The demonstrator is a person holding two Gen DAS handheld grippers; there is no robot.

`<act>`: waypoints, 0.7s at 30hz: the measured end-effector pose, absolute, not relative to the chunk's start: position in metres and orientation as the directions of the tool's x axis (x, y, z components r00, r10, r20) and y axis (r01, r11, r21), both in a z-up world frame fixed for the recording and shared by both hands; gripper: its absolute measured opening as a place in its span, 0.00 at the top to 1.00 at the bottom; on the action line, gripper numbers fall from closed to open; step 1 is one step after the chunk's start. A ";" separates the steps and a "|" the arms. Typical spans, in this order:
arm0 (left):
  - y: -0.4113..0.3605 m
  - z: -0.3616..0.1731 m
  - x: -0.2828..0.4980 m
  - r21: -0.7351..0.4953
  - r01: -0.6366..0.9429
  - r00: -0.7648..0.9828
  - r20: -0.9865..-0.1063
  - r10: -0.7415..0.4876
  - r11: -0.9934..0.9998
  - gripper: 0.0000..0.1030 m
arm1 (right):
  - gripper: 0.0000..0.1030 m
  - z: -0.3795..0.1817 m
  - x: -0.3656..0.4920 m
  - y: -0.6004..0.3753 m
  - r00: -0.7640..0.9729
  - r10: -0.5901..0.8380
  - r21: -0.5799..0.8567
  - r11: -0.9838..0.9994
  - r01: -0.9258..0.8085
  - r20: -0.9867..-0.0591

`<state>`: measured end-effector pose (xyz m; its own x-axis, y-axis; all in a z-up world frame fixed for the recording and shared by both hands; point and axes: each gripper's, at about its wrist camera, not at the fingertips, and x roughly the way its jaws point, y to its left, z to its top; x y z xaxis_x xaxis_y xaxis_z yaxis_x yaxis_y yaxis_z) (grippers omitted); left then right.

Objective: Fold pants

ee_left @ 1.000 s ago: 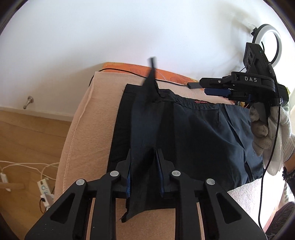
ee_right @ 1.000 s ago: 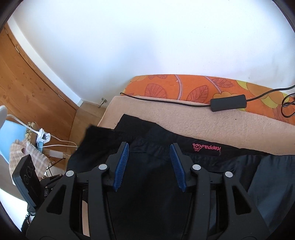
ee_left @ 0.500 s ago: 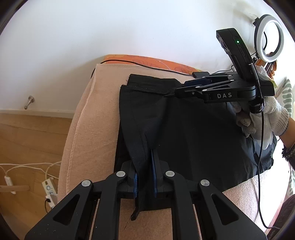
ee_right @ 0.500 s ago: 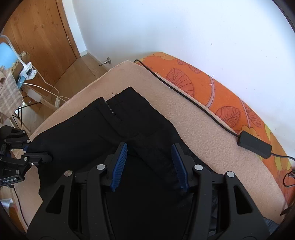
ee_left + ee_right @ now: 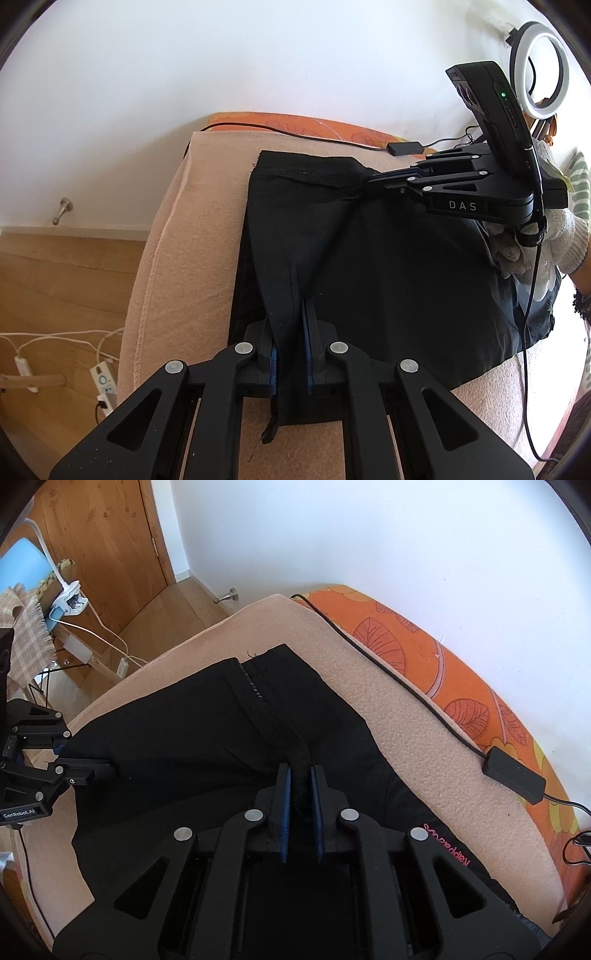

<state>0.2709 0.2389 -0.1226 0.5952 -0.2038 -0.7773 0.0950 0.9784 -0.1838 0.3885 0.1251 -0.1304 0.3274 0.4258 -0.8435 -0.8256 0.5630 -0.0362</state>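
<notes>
The black pants point(image 5: 388, 266) are lying flat across the peach blanket point(image 5: 192, 236) on the bed, and both claws are pinching folds of the cloth. In the left wrist view the left gripper point(image 5: 290, 354) is clamping a ridge of fabric at the near hem, the ridge running from 6 o'clock up toward 12 o'clock between its blue pads point(image 5: 273, 363). At about 2 o'clock from it, the right gripper point(image 5: 369, 181) is reaching in from the right side, its tips closed on the cloth close to the far edge of the pants. In the right wrist view the same right gripper point(image 5: 300, 775) is squeezing a raised, rope-like bunch beside the stitched seam, with the seam heading off toward 11 o'clock. The two grips are sitting well apart along one line, near hem to far edge, so that line is likely the edge to be carried. The bulk of the garment is lying toward 3 o'clock from the left claw, so the fold probably needs both hands travelling that way together. A black cable point(image 5: 388, 672) with its switch box is lying on the blanket beyond the pants, clear of them.
</notes>
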 end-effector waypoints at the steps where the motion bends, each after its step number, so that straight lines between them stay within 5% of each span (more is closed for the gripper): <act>1: 0.237 -0.120 0.271 -0.174 0.099 0.599 -0.775 -0.199 0.980 0.93 | 0.91 -0.128 0.385 0.126 0.345 0.419 -0.059 0.561 -0.826 -0.840; 9: 0.239 -0.106 0.295 -0.160 0.104 0.608 -0.771 -0.190 0.982 0.94 | 0.95 -0.099 0.384 0.123 0.492 0.399 -0.184 0.601 -0.778 -0.774; 21: 0.239 -0.122 0.310 -0.101 0.078 0.548 -0.826 -0.127 0.992 0.91 | 0.91 -0.126 0.410 0.132 0.498 0.319 -0.193 0.654 -0.732 -0.807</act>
